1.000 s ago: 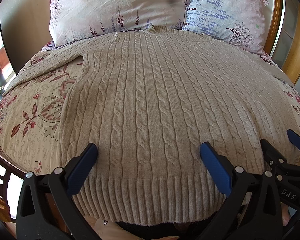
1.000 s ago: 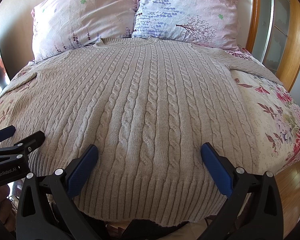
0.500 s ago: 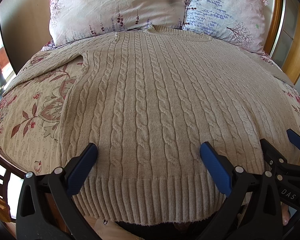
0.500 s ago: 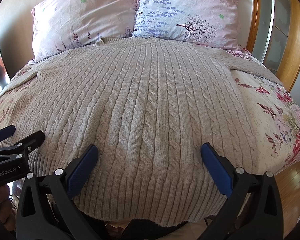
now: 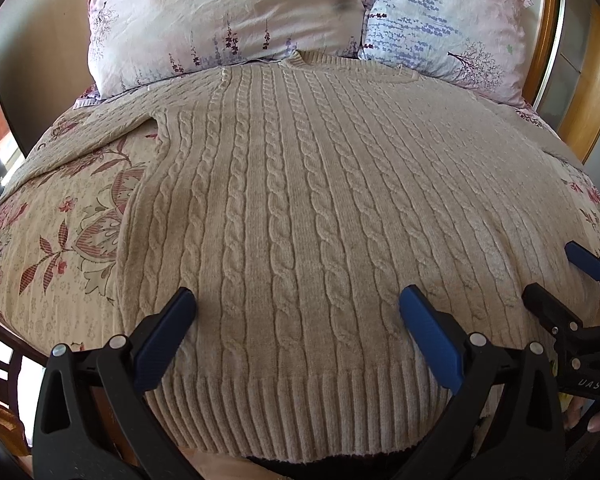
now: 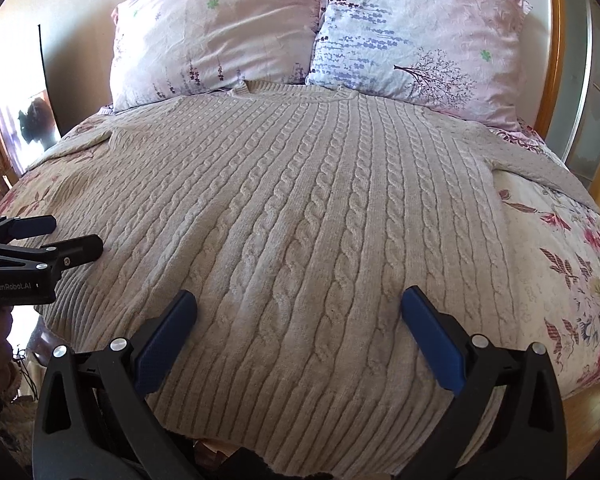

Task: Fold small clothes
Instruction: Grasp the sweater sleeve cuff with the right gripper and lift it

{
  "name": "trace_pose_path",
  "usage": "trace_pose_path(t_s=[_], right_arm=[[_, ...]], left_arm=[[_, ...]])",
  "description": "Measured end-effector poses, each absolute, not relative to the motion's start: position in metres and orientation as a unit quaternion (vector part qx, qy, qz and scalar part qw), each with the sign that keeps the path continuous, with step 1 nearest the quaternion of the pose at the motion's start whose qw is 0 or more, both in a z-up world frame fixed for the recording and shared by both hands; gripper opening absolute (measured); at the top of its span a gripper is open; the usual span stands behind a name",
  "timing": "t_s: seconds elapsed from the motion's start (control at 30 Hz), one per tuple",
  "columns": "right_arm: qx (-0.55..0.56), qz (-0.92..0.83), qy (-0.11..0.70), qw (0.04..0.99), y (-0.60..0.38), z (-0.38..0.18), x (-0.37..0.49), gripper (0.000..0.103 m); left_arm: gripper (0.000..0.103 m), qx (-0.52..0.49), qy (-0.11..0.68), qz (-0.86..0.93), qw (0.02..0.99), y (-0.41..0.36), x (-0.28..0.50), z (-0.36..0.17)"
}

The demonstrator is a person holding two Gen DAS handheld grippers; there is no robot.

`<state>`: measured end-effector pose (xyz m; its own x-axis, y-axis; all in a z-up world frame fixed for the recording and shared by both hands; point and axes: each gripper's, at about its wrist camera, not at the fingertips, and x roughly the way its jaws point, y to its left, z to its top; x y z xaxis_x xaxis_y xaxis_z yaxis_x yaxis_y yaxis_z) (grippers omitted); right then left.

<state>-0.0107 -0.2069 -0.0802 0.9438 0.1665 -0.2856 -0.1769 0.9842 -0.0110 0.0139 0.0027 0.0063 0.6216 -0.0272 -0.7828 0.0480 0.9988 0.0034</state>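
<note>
A beige cable-knit sweater [image 5: 300, 200] lies flat on the bed, hem toward me, collar at the pillows, sleeves spread to both sides. It also shows in the right wrist view [image 6: 308, 220]. My left gripper [image 5: 296, 304] is open and empty, hovering over the ribbed hem at its left half. My right gripper [image 6: 300, 304] is open and empty over the hem's right half. The right gripper shows at the right edge of the left wrist view [image 5: 564, 280]; the left gripper shows at the left edge of the right wrist view [image 6: 64, 236].
The floral bedspread [image 5: 60, 240] shows on both sides of the sweater. Two pink-lilac pillows [image 6: 220, 32] [image 6: 420, 32] lean at the head. A wooden headboard frame [image 6: 552, 40] stands at the right, with wooden floor [image 6: 596, 408] beside the bed.
The right gripper's view has shifted slightly, taking in more of the bed and pillows. The left gripper's view is almost unchanged. The sweater has not moved.
</note>
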Motion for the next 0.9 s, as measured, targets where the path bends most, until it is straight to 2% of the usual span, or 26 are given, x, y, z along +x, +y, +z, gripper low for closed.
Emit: trace_pose_path(t_s=[0.13,0.3,0.43,0.5,0.6,0.77,0.9], right_arm=[[0.055,0.113,0.142,0.982,-0.244,-0.057,-0.003,0.102],[0.175,0.055,0.123,0.975,-0.333,-0.011,0.024,0.102],[0.303,0.013,0.123,0.945,-0.420,0.009,0.057,0.077],[0.380,0.004,0.133,0.916,-0.461,0.006,0.077,0.070],[0.461,-0.010,0.144,0.876,-0.506,-0.005,0.103,0.065],[0.514,-0.045,0.140,0.845,-0.539,-0.020,0.122,0.055],[0.536,-0.064,0.113,0.834,-0.556,-0.026,0.122,0.041]], left_arm=[[0.101,0.002,0.421,-0.041,0.906,0.008,0.027,0.015],[0.101,-0.049,0.421,-0.078,0.903,0.022,0.059,0.024],[0.101,-0.064,0.389,-0.095,0.914,0.028,0.077,0.037],[0.101,-0.081,0.378,-0.109,0.916,0.033,0.086,0.045],[0.101,-0.106,0.361,-0.135,0.917,0.042,0.099,0.056],[0.101,-0.085,0.335,-0.123,0.930,0.053,0.119,0.076],[0.101,-0.091,0.331,-0.124,0.931,0.064,0.134,0.081]])
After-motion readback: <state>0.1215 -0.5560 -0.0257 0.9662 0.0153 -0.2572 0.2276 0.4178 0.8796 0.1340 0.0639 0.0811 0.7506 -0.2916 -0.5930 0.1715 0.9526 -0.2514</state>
